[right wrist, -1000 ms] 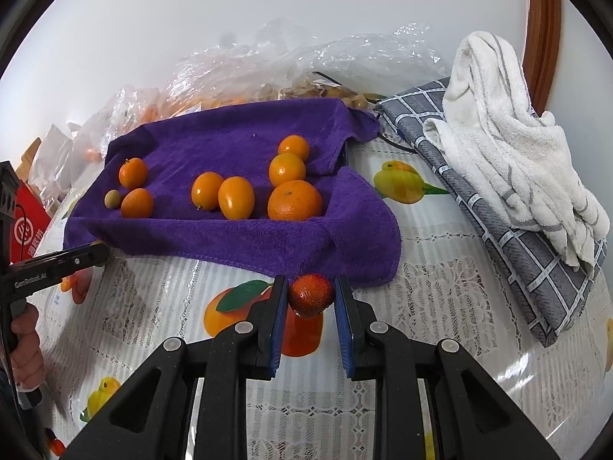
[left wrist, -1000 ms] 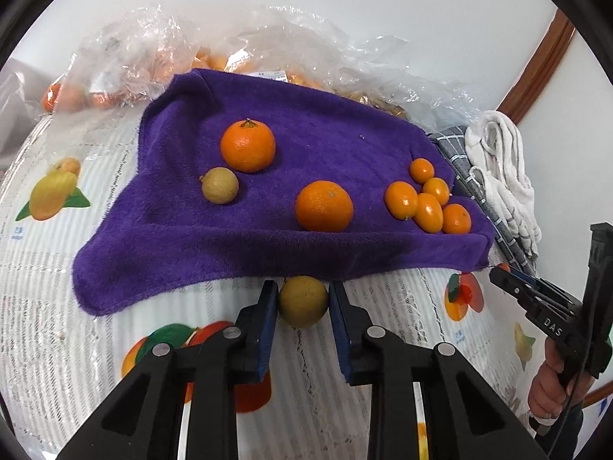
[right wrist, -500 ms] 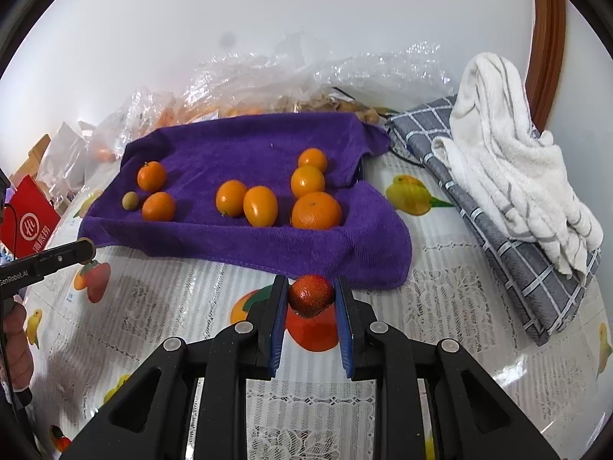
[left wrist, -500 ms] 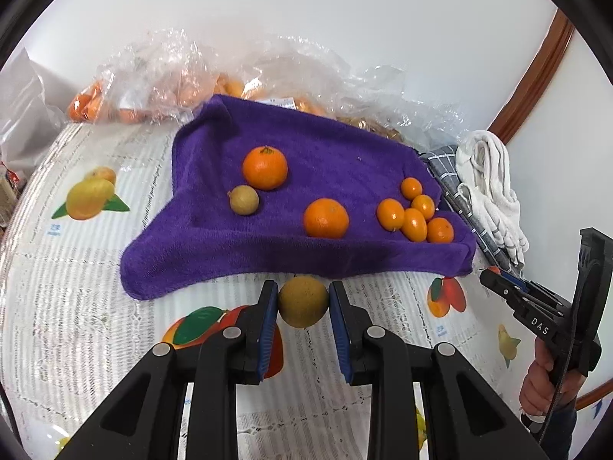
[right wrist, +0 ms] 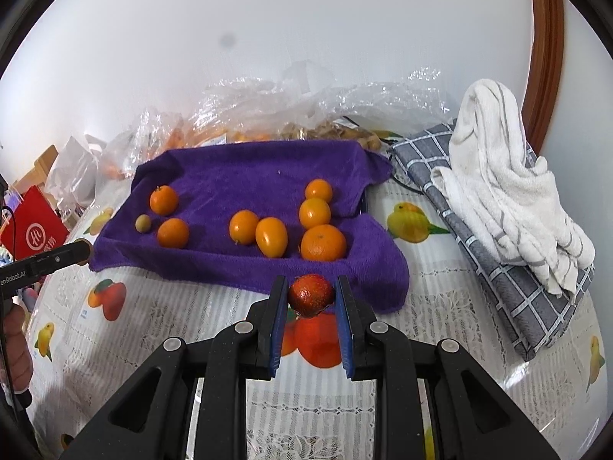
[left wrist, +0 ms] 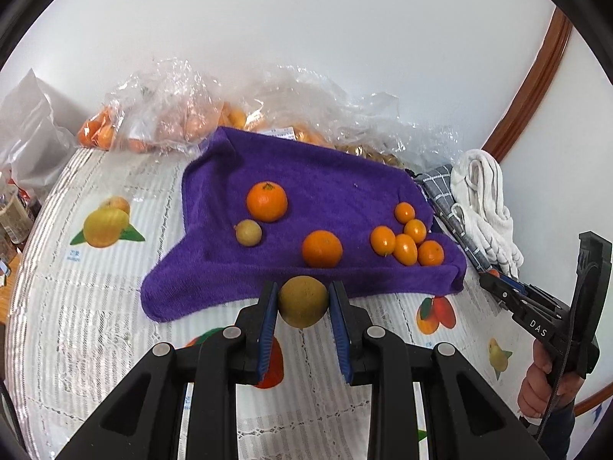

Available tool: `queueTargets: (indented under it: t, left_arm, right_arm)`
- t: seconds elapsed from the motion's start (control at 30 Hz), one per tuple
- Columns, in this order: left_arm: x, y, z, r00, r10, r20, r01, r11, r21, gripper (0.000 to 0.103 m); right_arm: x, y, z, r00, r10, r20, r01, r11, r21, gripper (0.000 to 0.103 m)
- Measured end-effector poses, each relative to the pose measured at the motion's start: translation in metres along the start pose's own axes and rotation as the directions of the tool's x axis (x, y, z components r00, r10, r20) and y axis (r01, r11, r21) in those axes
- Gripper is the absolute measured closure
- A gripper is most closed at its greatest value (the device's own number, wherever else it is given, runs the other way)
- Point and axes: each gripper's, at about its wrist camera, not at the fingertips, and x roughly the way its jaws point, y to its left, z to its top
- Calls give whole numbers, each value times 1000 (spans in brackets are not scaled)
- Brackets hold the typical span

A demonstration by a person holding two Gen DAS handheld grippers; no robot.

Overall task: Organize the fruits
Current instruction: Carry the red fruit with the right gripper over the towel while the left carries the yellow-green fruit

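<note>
A purple towel point(left wrist: 318, 184) point(right wrist: 245, 176) lies on the table and holds two oranges point(left wrist: 267, 201), a small brown fruit point(left wrist: 248, 232) and a cluster of kumquats point(left wrist: 406, 237). My left gripper point(left wrist: 302, 301) is shut on a round brown-green fruit point(left wrist: 302, 301), held above the table in front of the towel's near edge. My right gripper point(right wrist: 311, 294) is shut on a small red fruit point(right wrist: 311, 294), held in front of the towel's right corner. The right gripper also shows in the left wrist view point(left wrist: 536, 314).
Clear plastic bags of fruit point(left wrist: 172, 115) lie behind the towel against the wall. A white towel point(right wrist: 509, 176) on a grey checked cloth point(right wrist: 498, 260) lies to the right. A red box point(right wrist: 32, 230) stands at the left. The tablecloth point(left wrist: 95, 306) has printed fruits.
Both grippers have pulled back and risen from the towel, each still holding its fruit. The towel and fruits look smaller and farther.
</note>
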Motion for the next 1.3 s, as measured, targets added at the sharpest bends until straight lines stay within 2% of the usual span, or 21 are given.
queueTargets:
  t: [0.6,0.8,1.1,1.3]
  left_arm:
    - [-9,-2,13,999,23,45,-24,1000,13,77]
    - [-4,4,25,998,32,52,-32,999,6,77]
    - [24,26,48,999,28,33,-26,998,-53,77]
    - [55,22,54,1000,16,-11,-17,999,-48,77]
  right_arm:
    - [5,5,10,1000,19,14,-19,1000,-2,79]
    - [15,10,23,999,34,30,-34,999,-12,79]
    - [57,11,55,998,58,22,-57,998,-27,79]
    - [97,14,71,997,74,-21,-75,997,-36,79]
